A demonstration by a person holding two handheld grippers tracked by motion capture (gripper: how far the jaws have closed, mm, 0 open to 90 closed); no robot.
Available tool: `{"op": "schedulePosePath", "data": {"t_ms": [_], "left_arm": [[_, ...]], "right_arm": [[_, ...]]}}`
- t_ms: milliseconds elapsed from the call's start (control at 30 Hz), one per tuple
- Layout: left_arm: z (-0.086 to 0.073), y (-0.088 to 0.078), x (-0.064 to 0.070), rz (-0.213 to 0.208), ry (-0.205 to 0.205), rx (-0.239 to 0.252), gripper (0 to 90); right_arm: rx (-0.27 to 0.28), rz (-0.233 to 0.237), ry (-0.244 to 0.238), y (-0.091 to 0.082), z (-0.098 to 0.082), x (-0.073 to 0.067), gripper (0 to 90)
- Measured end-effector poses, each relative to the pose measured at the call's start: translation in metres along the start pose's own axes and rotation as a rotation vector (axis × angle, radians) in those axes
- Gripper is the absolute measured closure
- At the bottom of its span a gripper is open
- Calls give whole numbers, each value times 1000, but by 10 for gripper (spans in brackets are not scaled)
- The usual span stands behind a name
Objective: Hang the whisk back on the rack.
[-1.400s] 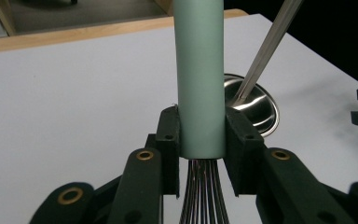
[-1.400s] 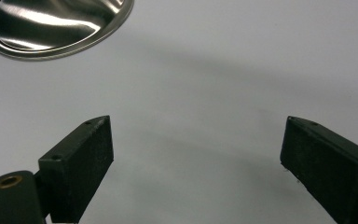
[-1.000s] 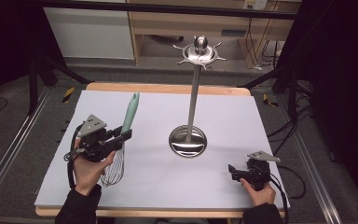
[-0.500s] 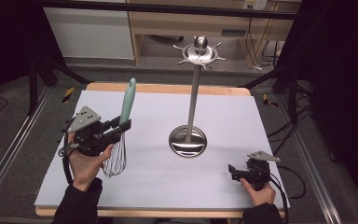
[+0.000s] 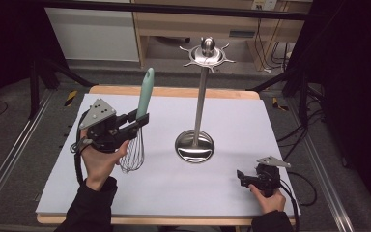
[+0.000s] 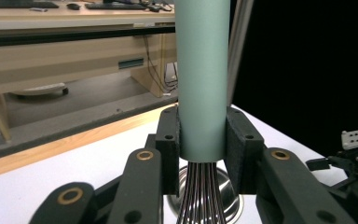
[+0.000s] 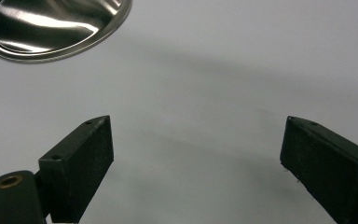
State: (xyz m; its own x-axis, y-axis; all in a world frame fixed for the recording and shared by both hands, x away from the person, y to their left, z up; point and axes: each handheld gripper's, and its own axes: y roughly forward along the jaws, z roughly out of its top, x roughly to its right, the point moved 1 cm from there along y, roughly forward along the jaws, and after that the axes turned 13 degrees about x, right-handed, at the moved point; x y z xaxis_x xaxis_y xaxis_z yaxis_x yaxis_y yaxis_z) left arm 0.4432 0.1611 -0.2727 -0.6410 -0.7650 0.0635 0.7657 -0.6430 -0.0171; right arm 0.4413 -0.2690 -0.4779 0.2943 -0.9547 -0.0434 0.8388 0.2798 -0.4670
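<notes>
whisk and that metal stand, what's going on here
A person is working at a table with a gripper in each hand. The left gripper is shut on the whisk, clamped low on its green handle, held upright with the wires hanging clear of the table. The right gripper rests open near the front edge, holding nothing. The metal stand is in the middle, its top hooks bare.
</notes>
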Motion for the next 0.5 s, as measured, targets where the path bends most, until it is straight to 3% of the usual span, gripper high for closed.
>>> {"op": "schedulePosePath", "data": {"t_ms": [233,500], "left_arm": [[11,13,13,-37,23,7,687],[18,20,18,-50,29,6,687]], "right_arm": [[1,11,2,0,1,0,112],[3,7,-5,1,1,0,103]]}}
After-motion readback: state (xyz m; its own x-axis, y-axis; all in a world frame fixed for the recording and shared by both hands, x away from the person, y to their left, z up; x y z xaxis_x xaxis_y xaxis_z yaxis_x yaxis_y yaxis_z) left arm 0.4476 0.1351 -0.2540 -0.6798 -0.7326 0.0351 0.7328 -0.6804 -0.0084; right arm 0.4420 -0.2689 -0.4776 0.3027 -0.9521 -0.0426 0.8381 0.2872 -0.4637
